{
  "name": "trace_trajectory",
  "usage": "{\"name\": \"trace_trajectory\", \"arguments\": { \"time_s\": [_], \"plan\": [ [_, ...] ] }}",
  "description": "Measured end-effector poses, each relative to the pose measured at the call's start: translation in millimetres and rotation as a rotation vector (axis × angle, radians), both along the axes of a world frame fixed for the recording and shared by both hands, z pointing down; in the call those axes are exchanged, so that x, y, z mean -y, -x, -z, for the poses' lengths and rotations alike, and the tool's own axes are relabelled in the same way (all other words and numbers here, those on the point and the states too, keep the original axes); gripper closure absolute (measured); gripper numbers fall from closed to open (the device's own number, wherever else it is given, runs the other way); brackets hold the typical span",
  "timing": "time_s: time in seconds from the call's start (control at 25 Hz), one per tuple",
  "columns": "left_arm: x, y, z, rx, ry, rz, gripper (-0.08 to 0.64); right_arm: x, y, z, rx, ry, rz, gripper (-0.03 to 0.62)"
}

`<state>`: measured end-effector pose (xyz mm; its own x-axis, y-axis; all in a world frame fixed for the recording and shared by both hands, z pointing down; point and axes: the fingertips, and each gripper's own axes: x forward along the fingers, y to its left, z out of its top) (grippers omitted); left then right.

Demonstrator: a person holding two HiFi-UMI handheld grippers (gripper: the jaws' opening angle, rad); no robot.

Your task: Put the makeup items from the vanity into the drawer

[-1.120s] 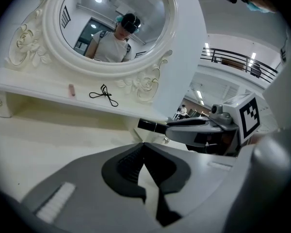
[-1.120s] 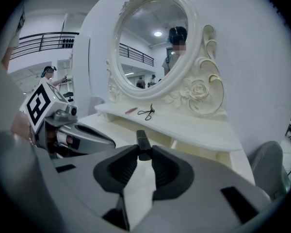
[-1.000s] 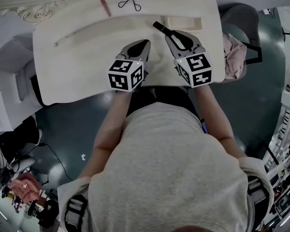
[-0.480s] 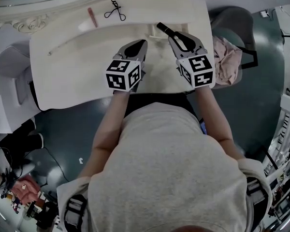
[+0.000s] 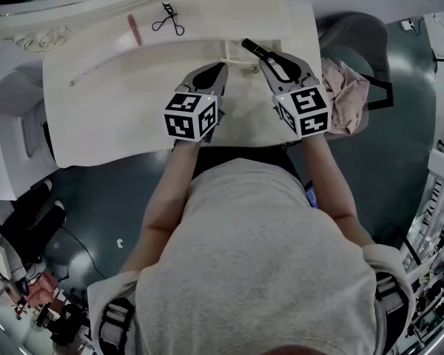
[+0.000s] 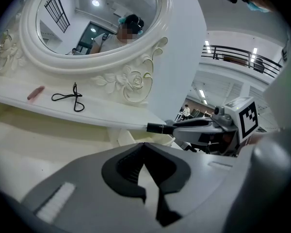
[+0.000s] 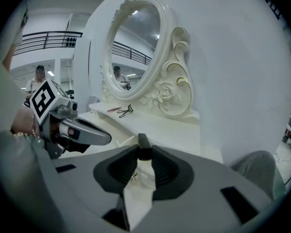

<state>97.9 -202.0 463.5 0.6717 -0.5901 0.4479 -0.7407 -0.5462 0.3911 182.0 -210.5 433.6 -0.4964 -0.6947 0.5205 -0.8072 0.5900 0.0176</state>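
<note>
Tongs on the right hand, the right tongs (image 7: 144,152), are pinching a black stick (image 7: 144,143) of makeup by one end. The rest of the stick pokes out past the tips, toward 11 o'clock in the head view. It hangs over the tabletop (image 5: 118,109), near the edge of the shelf (image 5: 222,9). The left tongs (image 6: 144,145) are pressed together with nothing in them. They hang just beside the right ones, at their 9 o'clock.

More makeup waits on the shelf under the mirror (image 6: 97,18). A pink stick (image 5: 135,29) and an eyelash curler (image 5: 168,19) lie there, both up at 11 o'clock from the left tongs. A thin long stick (image 5: 96,69) lies on the tabletop at 10 o'clock. I cannot see an open drawer for sure.

What could go wrong? The black stick is held only at its end. It may tip or slide out if it bumps the shelf edge or the drawer front. It looks round and smooth, so I think it could roll off the tabletop and drop to the floor. If the drawer is closed, one hand must pull it open, and the left tongs would have to spread first. The two tongs are close together, so they could knock each other and shake the stick loose.
</note>
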Motion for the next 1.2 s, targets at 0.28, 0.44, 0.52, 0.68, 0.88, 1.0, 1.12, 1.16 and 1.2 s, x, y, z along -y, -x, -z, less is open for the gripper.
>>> {"name": "trace_trajectory", "arguments": {
  "time_s": [0.28, 0.44, 0.52, 0.68, 0.88, 1.0, 1.12, 1.16, 1.2],
  "plan": [
    [-1, -4, -2, 0.005, 0.005, 0.014, 0.551, 2, -1, -3, 0.021, 0.020, 0.073, 0.494],
    [-1, -4, -4, 0.007, 0.007, 0.021, 0.551, 4, 2, -7, 0.003, 0.048, 0.126, 0.494],
    [-1, -5, -4, 0.007, 0.008, 0.023, 0.551, 4, 3, -10, -0.011, 0.060, 0.153, 0.494],
    [-3, -6, -6, 0.009, 0.016, 0.033, 0.551, 6, 7, -12, -0.010, 0.079, 0.197, 0.494],
    [-3, -8, -12, 0.002, 0.031, 0.040, 0.551, 13, 9, -16, -0.019, 0.117, 0.233, 0.494],
    [-1, -8, -14, -0.006, 0.040, 0.049, 0.551, 17, 7, -23, -0.031, 0.160, 0.243, 0.494],
    [1, -8, -16, -0.009, 0.045, 0.056, 0.551, 18, 7, -28, -0.045, 0.204, 0.258, 0.494],
    [2, -8, -16, -0.011, 0.046, 0.057, 0.551, 18, 7, -29, -0.052, 0.216, 0.265, 0.494],
    [2, -8, -17, -0.012, 0.048, 0.058, 0.551, 18, 7, -31, -0.061, 0.225, 0.271, 0.494]
  ]
}}
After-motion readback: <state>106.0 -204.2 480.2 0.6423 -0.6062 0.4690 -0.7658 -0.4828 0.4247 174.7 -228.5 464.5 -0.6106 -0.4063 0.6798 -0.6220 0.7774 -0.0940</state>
